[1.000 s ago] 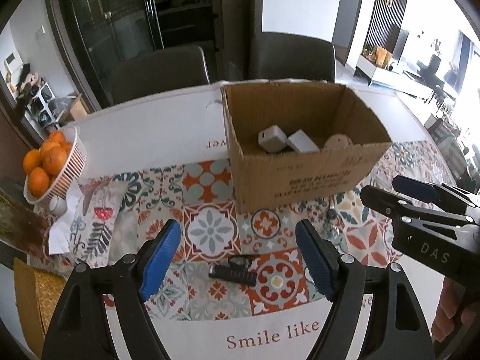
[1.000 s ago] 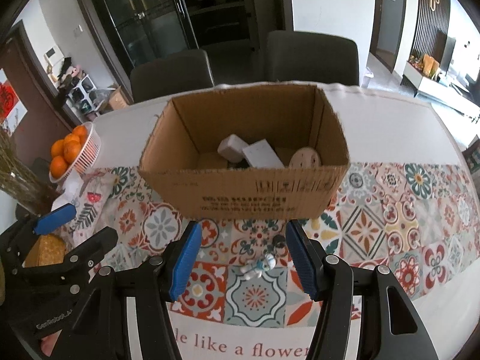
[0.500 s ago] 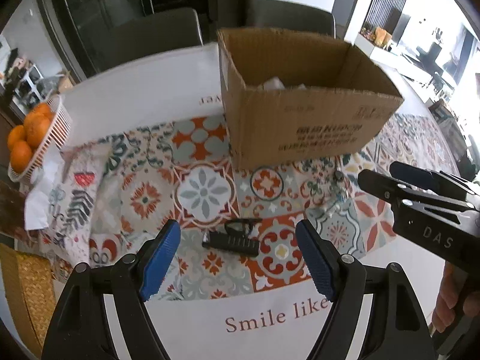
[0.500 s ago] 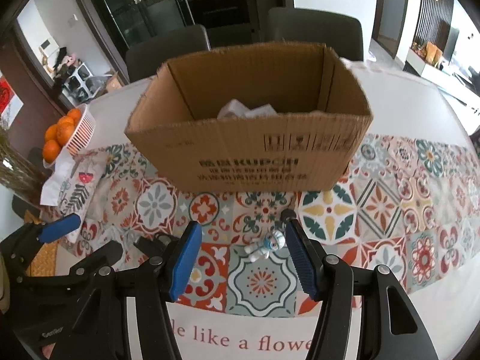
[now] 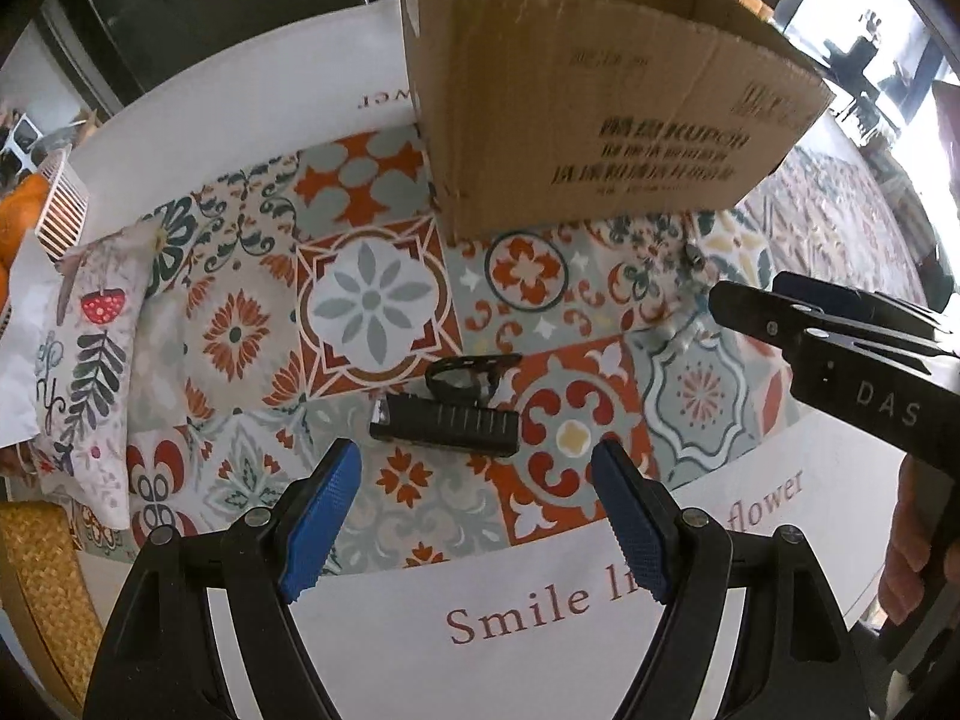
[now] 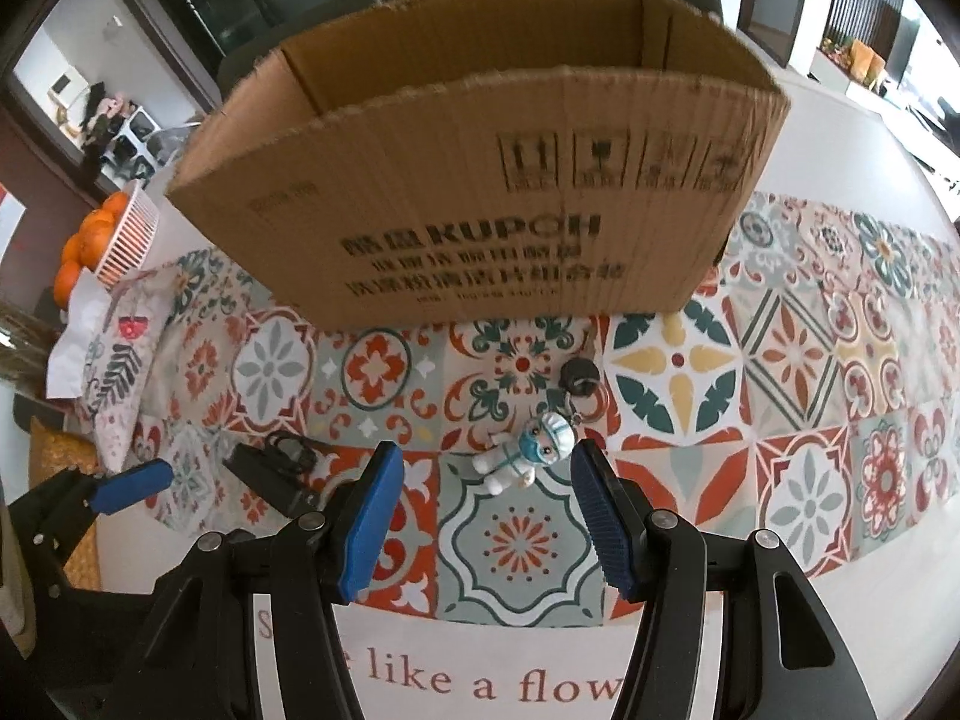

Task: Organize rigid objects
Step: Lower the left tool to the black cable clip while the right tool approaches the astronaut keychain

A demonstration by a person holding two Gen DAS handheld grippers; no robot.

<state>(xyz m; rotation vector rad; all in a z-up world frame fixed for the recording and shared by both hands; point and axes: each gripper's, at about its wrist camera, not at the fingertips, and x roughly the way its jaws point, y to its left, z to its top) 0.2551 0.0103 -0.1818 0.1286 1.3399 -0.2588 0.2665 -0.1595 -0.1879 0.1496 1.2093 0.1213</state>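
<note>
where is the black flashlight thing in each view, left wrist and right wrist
Left wrist: the black flashlight lies centre frame on the tablecloth, just ahead of the open left gripper.
Right wrist: it sits at lower left, partly hidden behind a finger.
Shared landmark: the cardboard box behind it.

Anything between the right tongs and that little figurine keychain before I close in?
Nothing visible. The right tongs are open, and the figurine keychain lies on the patterned runner just ahead of the gap between their fingers. The cardboard box stands beyond it.
</note>
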